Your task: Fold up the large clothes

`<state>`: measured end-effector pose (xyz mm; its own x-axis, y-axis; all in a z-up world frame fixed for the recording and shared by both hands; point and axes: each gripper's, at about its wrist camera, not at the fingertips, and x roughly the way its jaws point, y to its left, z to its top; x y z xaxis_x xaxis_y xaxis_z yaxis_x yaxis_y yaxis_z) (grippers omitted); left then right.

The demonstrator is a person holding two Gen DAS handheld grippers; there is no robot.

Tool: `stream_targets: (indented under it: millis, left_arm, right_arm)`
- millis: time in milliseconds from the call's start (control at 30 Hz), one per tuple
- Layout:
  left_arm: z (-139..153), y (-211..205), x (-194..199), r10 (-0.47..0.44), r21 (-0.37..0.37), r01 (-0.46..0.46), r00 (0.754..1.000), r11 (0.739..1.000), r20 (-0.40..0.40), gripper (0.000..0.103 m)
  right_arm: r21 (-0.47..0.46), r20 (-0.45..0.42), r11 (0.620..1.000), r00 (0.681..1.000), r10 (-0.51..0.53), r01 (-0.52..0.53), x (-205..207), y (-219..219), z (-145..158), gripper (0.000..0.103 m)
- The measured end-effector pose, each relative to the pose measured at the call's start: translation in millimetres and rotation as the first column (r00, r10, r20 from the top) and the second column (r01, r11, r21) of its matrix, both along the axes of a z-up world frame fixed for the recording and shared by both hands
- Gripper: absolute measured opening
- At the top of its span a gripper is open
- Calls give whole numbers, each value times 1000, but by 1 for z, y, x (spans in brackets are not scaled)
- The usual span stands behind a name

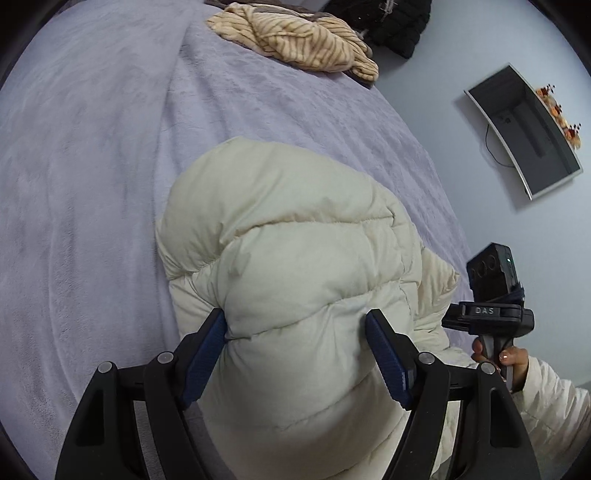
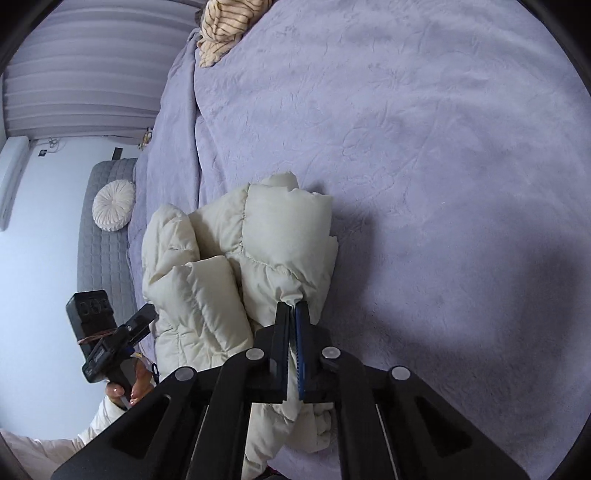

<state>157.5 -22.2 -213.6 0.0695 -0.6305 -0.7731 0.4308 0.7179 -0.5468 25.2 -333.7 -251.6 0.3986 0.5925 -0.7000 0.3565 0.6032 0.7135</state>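
A cream puffer jacket (image 1: 295, 236) lies bunched in thick folds on the lilac bed cover (image 1: 92, 166). In the left wrist view my left gripper (image 1: 297, 323) has its jaws spread wide, and a fat bulge of the jacket fills the gap and presses against both blue pads (image 1: 388, 354). In the right wrist view the jacket (image 2: 273, 240) lies ahead, and my right gripper (image 2: 292, 308) is shut on a pinched seam at the jacket's near edge. The right gripper's body (image 1: 491, 310) shows at the right of the left wrist view.
A striped beige garment (image 1: 295, 37) lies at the far end of the bed, with a dark garment (image 1: 388, 18) behind it. A wall screen (image 1: 524, 129) hangs to the right. In the right wrist view a grey bench (image 2: 107, 229) with a round cushion (image 2: 112, 210) stands left of the bed.
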Motion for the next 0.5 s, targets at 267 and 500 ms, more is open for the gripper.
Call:
stream_targets:
  millis: [267, 500]
  left_arm:
    - [30, -16, -10, -3, 28, 1, 998, 1000, 58, 76]
    - [10, -43, -36, -60, 249, 21, 987, 968, 150, 76]
  right_arm:
    - [33, -41, 995, 995, 93, -92, 34, 40, -50, 3]
    - [-3, -85, 996, 993, 87, -87, 43, 54, -51, 3]
